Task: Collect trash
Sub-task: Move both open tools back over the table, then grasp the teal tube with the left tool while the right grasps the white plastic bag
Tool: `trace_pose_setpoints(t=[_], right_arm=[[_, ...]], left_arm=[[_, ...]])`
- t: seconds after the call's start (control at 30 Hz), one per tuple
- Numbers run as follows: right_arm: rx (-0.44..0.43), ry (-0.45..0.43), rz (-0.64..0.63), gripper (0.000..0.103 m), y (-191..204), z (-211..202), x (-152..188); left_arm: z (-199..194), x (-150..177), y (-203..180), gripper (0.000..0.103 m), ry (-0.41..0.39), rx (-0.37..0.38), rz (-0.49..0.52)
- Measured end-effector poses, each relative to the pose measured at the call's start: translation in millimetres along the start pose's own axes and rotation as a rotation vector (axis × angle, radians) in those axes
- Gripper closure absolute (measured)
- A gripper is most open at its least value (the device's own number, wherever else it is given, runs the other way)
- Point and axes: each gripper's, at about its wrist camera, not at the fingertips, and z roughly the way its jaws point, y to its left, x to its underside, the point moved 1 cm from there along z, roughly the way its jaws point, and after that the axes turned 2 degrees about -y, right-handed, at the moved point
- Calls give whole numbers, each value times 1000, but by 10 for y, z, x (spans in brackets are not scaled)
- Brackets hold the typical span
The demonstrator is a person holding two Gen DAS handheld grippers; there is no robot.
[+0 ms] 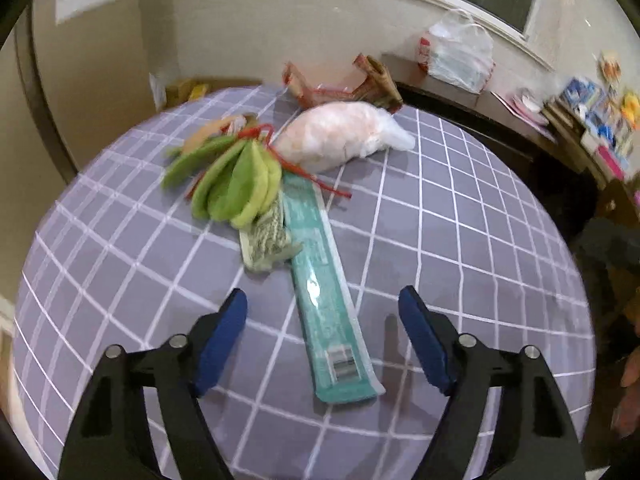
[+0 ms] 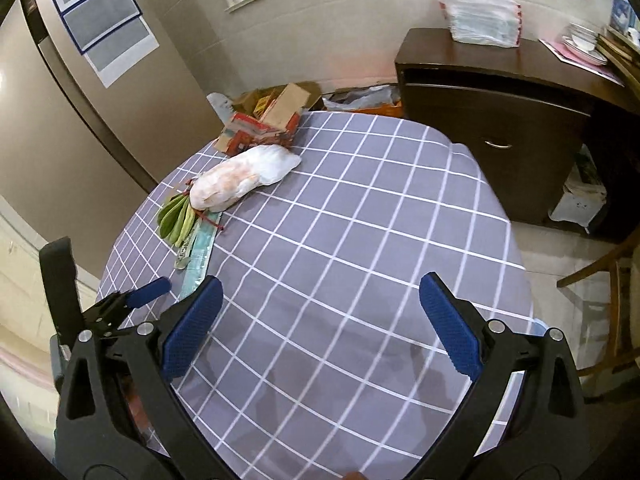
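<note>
Broadly, a round table (image 2: 360,220) under a grey-purple cloth with a white grid fills both views, and a dark wooden cabinet (image 2: 492,120) stands behind it against the wall, carrying a white plastic bag (image 2: 480,12) of stacked items. Cardboard boxes (image 2: 276,104) sit on the floor past the table's far edge.

On the cloth, the trash lies in a loose row toward the far left side. Farthest back is a crumpled red-and-tan paper wrapper (image 1: 344,84) at the table's rim. Just in front of it rests a bulging clear plastic bag with pale pinkish contents (image 1: 344,132). Touching that bag's near end is a bunch of green felt-like leaf pieces (image 1: 232,184) tied with red string (image 1: 316,180). A long teal plastic sleeve package (image 1: 328,300) runs from under the leaves toward the left gripper, with a small wad of pale yarn (image 1: 268,240) lying against its far left side.

The left gripper (image 1: 322,344) hovers low over the near end of the teal package, its blue-padded jaws spread wide on either side of it and holding nothing. The right gripper (image 2: 320,320) hangs above bare cloth, well apart from the trash, jaws likewise spread and empty.
</note>
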Motion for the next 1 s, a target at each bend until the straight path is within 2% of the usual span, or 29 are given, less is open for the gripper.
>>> trace_pose_setpoints(t=[0.03, 0.1, 0.17, 0.2, 0.27, 0.43, 0.6, 0.7, 0.73, 0.77, 0.8, 0.83, 0.87, 0.9, 0.93, 0.97, 1.0], right_arm=[[-3, 4, -3, 6, 30, 32, -16], [-8, 6, -7, 6, 71, 83, -47], [-19, 10, -13, 6, 136, 157, -93], [-28, 15, -16, 6, 179, 214, -130], [-46, 22, -17, 6, 263, 308, -186], [-96, 44, -3, 6, 522, 608, -413], [-105, 76, 56, 6, 755, 1026, -679], [-63, 109, 100, 6, 854, 1362, -776], [-38, 116, 100, 6, 861, 1430, -778], [-15, 124, 95, 7, 867, 1506, -765], [-9, 129, 91, 11, 860, 1545, -744], [-13, 126, 92, 16, 840, 1565, -704], [-8, 108, 85, 39, 818, 1533, -685], [-25, 105, 89, 49, 765, 1488, -658], [-57, 109, 107, 54, 708, 1456, -648], [-79, 110, 117, 63, 647, 1409, -639], [-80, 103, 113, 66, 595, 1345, -632]], left_arm=[[18, 8, -39, 28, -1, -14, 38], [26, 37, -109, 37, -4, -38, 121], [-17, 52, -134, 61, -13, -4, 154], [-40, 57, -130, 70, -13, 0, 165], [-69, 61, -81, 76, -10, 39, 154], [-168, 150, 39, 76, -16, 109, 108], [-246, 235, 66, 76, -24, 108, 86], [-251, 243, 10, 74, -24, 78, 117], [-232, 229, -32, 66, -19, 80, 137], [-221, 223, -69, 45, -16, 74, 157], [-219, 217, -116, 36, -26, 39, 181], [-206, 217, -143, 34, -30, 24, 202], [-169, 227, -169, 34, -14, 28, 220], [-150, 218, -174, 35, -12, 37, 214], [-152, 201, -173, 42, -14, 47, 208], [-152, 196, -196, 54, -17, 44, 224], [-160, 178, -214, 65, -21, 56, 227]])
